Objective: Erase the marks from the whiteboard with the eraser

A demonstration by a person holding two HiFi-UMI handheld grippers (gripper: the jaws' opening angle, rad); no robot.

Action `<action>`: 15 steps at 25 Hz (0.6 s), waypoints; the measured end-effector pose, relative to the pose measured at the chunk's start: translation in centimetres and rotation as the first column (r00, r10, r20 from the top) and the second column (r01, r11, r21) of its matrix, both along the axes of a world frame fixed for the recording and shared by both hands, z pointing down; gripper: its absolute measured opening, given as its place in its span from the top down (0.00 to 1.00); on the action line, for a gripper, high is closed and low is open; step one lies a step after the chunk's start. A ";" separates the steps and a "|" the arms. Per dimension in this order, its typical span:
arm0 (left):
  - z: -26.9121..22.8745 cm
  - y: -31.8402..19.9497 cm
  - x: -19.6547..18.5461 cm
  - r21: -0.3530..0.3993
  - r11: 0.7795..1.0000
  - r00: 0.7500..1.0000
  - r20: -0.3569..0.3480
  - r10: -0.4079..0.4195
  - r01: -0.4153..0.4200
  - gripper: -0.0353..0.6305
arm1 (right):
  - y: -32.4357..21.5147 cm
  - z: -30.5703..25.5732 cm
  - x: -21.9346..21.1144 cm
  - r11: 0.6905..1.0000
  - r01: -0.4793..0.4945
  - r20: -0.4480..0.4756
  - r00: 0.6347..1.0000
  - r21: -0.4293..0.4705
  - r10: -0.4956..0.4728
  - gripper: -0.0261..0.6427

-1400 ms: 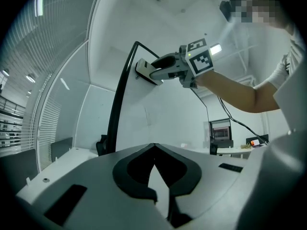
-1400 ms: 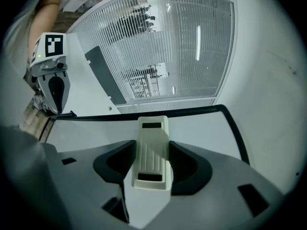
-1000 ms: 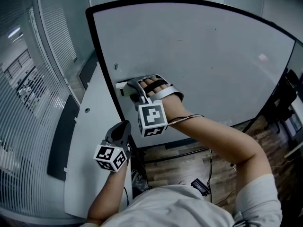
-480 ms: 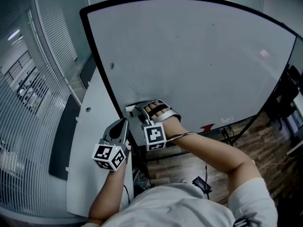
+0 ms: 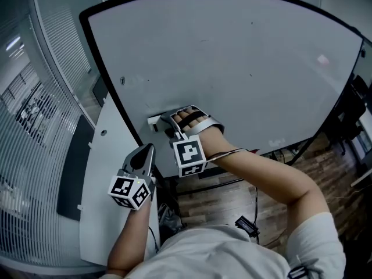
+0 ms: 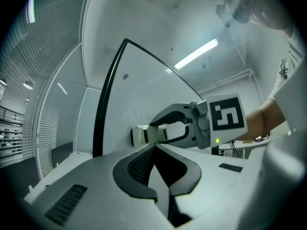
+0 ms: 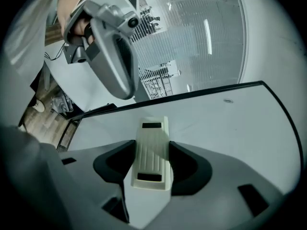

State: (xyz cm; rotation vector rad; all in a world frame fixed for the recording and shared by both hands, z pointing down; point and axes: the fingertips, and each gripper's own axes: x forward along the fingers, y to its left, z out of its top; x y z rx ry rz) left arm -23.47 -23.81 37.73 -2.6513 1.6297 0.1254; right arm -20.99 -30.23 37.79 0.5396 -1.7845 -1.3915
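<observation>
The whiteboard (image 5: 232,63) has a black frame and fills the upper head view; a faint smudge (image 5: 276,142) shows near its lower edge. My right gripper (image 5: 165,120) is shut on the cream eraser (image 5: 154,120), which rests against the board close to its left frame. In the right gripper view the eraser (image 7: 153,128) lies lengthwise between the jaws of my right gripper (image 7: 152,146), its far end on the whiteboard (image 7: 225,123). My left gripper (image 5: 149,150) hangs just below it, shut and holding nothing. The left gripper view looks past my left gripper (image 6: 154,147) to the eraser (image 6: 146,134).
A white table (image 5: 104,173) runs along the board's left side, with a dark panel (image 5: 72,173) beyond it. A glass wall with blinds (image 5: 29,109) stands further left. Cables (image 5: 247,225) lie on the wooden floor (image 5: 232,196) under the board.
My right gripper slid the eraser down the board beside the left frame, then back up a little. The left gripper has hardly moved.
</observation>
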 end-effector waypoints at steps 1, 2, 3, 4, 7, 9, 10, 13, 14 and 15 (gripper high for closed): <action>-0.2 -0.1 0.4 0.000 1.000 1.000 -0.002 0.000 0.000 0.94 | 0.0 -1.3 0.4 1.000 0.007 -0.001 1.000 0.008 -0.007 0.62; -0.4 -0.3 0.9 0.001 1.000 1.000 -0.006 0.000 0.000 0.94 | -0.1 -2.7 0.8 1.000 0.014 0.003 1.000 0.015 -0.014 0.62; -0.7 -0.5 1.3 0.003 1.000 1.000 -0.011 -0.001 0.001 0.94 | -0.1 -4.2 1.2 1.000 0.021 0.011 1.000 0.019 -0.022 0.62; -1.0 -0.8 1.8 0.005 1.000 1.000 -0.016 -0.001 0.001 0.94 | -0.2 -5.8 1.6 0.999 0.027 0.020 0.999 0.022 -0.028 0.62; -1.7 -1.8 3.6 0.013 1.000 1.000 -0.021 0.017 -0.017 0.94 | -0.6 -11.0 3.1 0.997 0.041 0.037 0.998 0.072 -0.043 0.62; -1.9 -2.4 4.8 0.008 0.999 0.999 -0.019 0.034 -0.034 0.94 | -1.0 -14.7 4.1 0.991 0.048 0.054 0.997 0.124 -0.055 0.62; -1.9 -2.7 5.4 0.005 0.999 0.999 -0.021 0.041 -0.041 0.94 | -1.1 -16.7 4.7 0.988 0.047 0.066 0.996 0.146 -0.058 0.62; -2.1 -3.3 6.7 0.009 0.999 0.999 -0.030 0.044 -0.044 0.94 | -1.4 -23.2 6.8 0.978 0.031 0.116 0.992 0.208 -0.056 0.62; -2.3 -3.4 7.0 0.014 0.999 0.999 -0.033 0.041 -0.040 0.94 | -1.4 -25.2 7.5 0.976 0.025 0.136 0.989 0.216 -0.055 0.62; -2.4 -3.5 7.2 0.019 0.999 0.999 -0.036 0.036 -0.035 0.94 | -1.5 -27.0 8.1 0.977 0.020 0.157 0.986 0.212 -0.054 0.62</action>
